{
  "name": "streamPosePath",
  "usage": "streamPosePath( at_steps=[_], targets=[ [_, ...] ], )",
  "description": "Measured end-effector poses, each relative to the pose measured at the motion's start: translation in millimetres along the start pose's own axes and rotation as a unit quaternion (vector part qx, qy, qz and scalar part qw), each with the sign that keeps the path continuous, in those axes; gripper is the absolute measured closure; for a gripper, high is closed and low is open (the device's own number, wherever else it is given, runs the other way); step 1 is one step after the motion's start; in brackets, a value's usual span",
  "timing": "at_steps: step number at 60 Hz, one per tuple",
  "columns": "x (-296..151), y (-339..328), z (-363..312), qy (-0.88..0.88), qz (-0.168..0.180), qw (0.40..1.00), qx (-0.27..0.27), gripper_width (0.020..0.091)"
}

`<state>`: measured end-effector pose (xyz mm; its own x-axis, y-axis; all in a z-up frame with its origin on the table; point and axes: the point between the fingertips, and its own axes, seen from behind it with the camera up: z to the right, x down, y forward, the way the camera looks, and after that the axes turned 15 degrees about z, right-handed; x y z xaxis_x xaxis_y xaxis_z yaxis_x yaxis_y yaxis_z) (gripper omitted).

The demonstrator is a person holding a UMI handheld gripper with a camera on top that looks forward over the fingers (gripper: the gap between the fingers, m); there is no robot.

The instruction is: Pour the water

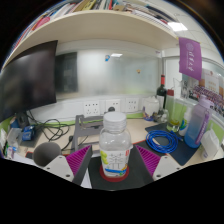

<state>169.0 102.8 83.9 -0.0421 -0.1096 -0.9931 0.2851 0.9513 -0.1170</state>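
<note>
One clear bottle [115, 146] with a white cap stands between the gripper [114, 161]'s two pink pads [79, 160], fingers spread with gaps either side. Behind the bottle: one monitor [30, 80], one dark wine bottle [161, 94], one blue cable coil [161, 140].

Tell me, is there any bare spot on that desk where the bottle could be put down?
The clearest bare patch is the desk surface behind the bottle, bordered by the wall sockets and the monitor. The right side is crowded: a coiled blue cable, a purple bottle and a dark wine bottle. The bottle stands between the gripper fingers.
</note>
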Motion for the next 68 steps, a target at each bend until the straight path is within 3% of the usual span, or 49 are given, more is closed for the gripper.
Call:
streamPosePath(
  at_steps=[11, 25, 37, 68],
  targets=[
    [11, -48, -8, -0.023, -0.048, 0.998, -0.021, 0.0253],
    [-17, -163, -8, -0.007, -0.085, 0.996, -0.009, 0.0257],
    [-46, -242, -57, -0.041, -0.118, 0.991, -0.057, 0.0247],
    [-124, -333, -141, -0.018, -0.055, 0.994, -0.095, 0.0259]
  ],
)
